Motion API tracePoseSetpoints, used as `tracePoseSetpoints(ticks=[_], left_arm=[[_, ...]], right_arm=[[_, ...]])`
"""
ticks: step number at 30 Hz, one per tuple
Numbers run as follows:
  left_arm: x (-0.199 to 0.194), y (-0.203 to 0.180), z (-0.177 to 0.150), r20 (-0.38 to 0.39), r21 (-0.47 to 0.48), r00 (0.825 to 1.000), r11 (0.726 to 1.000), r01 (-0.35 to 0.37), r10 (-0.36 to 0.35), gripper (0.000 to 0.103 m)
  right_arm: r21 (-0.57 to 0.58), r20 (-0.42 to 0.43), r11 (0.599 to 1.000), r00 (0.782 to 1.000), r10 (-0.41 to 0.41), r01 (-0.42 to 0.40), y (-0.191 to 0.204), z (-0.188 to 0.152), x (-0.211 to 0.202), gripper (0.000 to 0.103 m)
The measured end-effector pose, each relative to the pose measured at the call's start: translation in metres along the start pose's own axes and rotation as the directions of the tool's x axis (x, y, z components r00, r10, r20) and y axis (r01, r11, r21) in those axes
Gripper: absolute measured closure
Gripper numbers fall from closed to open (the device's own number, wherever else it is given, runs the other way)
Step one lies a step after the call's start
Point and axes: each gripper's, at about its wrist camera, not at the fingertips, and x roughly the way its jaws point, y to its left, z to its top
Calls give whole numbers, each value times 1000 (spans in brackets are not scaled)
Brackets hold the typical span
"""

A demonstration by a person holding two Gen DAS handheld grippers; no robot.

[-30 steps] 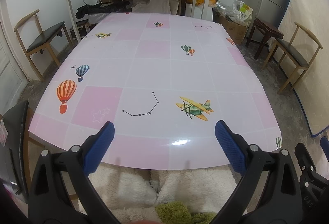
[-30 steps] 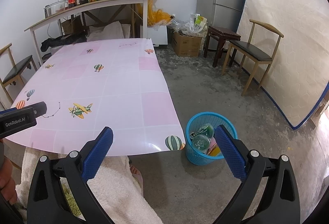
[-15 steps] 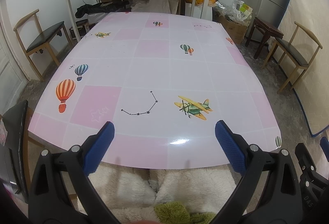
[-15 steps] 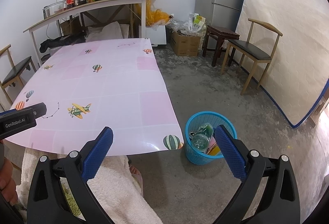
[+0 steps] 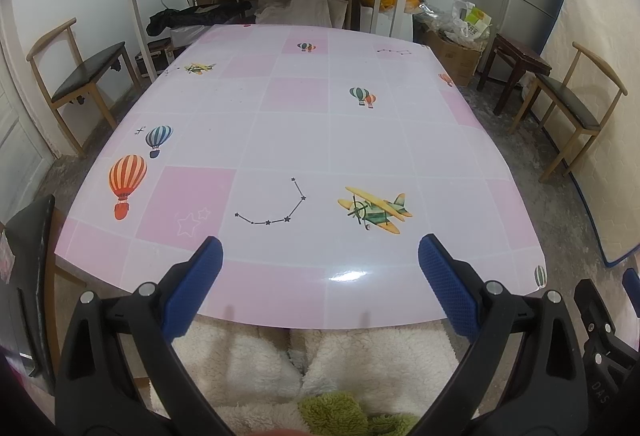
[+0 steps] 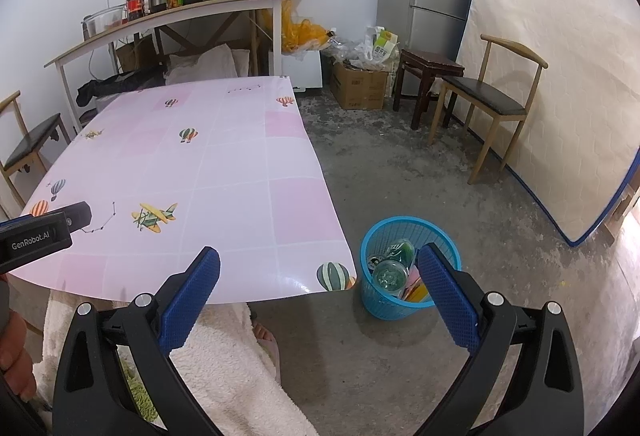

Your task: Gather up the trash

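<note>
Just beyond the spread, empty right tool (image 6: 318, 264) — blue trash basket (image 6: 370, 294) on the floor — left tool (image 5: 320, 254) likewise spread.

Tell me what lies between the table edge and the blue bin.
Only bare concrete floor separates the table from the blue bin, seen in the right wrist view.

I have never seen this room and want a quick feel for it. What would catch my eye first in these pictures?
The big pink checked tabletop printed with balloons and a biplane fills the middle, with nothing lying on it. On the concrete floor just off its near right corner stands a blue basket already holding bottles and wrappers. Both grippers, left and right, hang open and empty over the near edge.
</note>
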Motion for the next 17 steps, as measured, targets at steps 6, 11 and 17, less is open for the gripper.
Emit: tracePoseSetpoints(ticks=[6,11,17], left_arm=[[0,-1,0,-1,0,1000,1000,0,0,9],[0,-3,0,1,0,1000,1000,0,0,9],[0,-3,0,0,0,1000,1000,0,0,9]], right_arm=[[1,1,1000,1000,0,0,0,0,0,6],[9,1,1000,1000,-2,2,0,-1,0,6],[10,-4,1000,1000,-3,3,0,-3,0,6]])
